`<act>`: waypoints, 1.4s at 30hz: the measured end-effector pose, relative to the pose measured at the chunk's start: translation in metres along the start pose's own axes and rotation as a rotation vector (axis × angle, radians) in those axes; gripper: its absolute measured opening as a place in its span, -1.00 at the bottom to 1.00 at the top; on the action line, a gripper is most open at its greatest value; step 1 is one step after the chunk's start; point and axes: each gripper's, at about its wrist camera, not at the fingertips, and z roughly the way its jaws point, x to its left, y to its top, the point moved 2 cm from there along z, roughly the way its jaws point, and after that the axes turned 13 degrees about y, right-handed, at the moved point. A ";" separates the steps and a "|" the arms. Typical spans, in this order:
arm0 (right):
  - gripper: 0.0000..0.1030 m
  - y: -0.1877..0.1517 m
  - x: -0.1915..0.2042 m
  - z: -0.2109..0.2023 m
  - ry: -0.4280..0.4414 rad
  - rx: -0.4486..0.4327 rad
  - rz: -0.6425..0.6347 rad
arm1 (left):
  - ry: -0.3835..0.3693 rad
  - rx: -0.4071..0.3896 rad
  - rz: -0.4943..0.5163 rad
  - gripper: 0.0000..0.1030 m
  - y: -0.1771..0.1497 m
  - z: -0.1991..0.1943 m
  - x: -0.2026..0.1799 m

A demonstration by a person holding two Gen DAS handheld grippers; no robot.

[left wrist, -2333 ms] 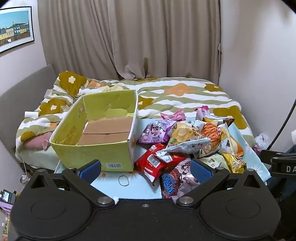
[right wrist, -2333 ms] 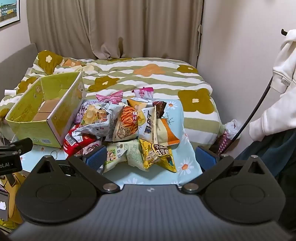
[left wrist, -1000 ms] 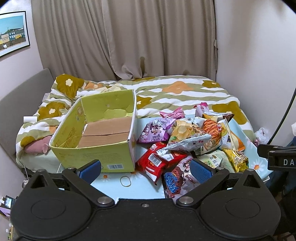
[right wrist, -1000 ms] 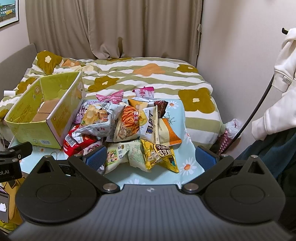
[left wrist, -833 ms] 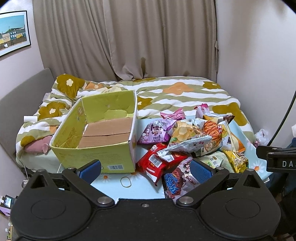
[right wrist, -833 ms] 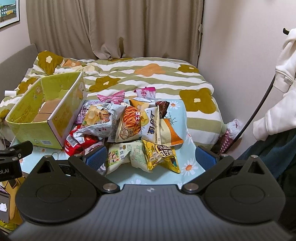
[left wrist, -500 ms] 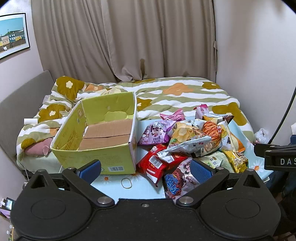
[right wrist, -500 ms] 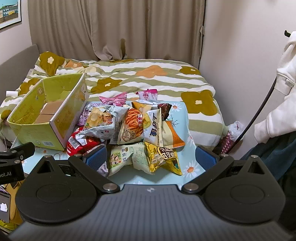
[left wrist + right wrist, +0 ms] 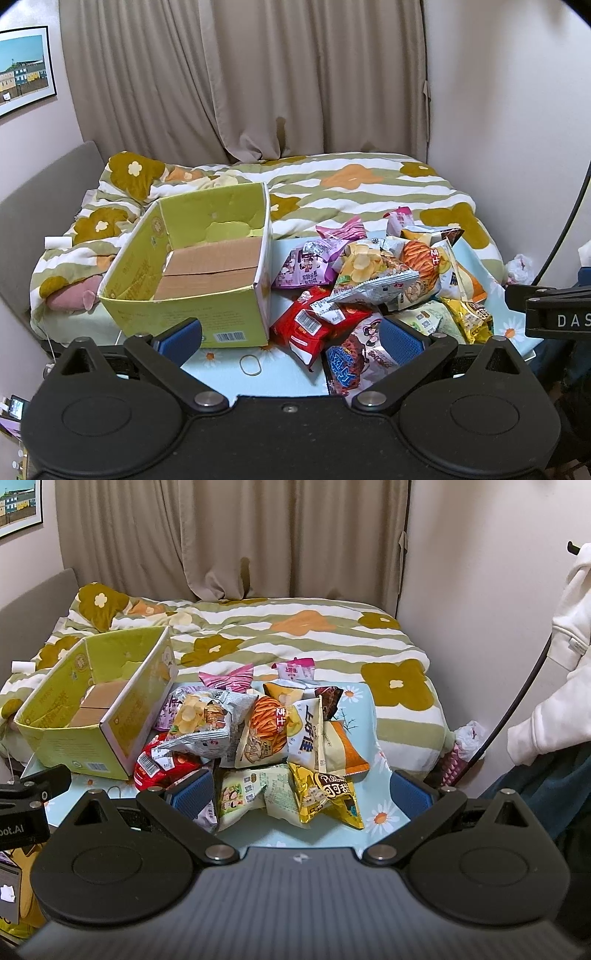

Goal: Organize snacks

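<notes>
- The left gripper (image 9: 290,341) hangs above the near edge of the table (image 9: 221,373), its blue pads spread wide with nothing between them.
- The right gripper (image 9: 301,797) is also spread wide and holds nothing, raised over the near side of the snack pile (image 9: 258,734).
- Below the left gripper a rubber band (image 9: 250,364) lies flat on the tablecloth, just beside a red packet (image 9: 314,325).
- A gold packet (image 9: 325,794) and a pale green packet (image 9: 251,790) lie nearest the right gripper.
- The other bags are heaped together, overlapping.
- An open green box (image 9: 192,273) stands left of the pile, touching it; only its cardboard floor shows inside.
- Behind is a bed (image 9: 295,635) with a flowered quilt.
</notes>
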 end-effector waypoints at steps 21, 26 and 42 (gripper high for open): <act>1.00 -0.001 0.000 -0.001 -0.010 0.001 0.006 | -0.011 -0.001 0.005 1.00 0.000 0.001 0.002; 1.00 0.000 0.000 0.000 -0.016 0.008 0.018 | -0.039 0.012 0.030 1.00 0.002 0.007 0.002; 1.00 -0.022 -0.035 0.042 -0.091 0.077 0.044 | -0.181 0.080 0.210 1.00 -0.044 0.073 -0.056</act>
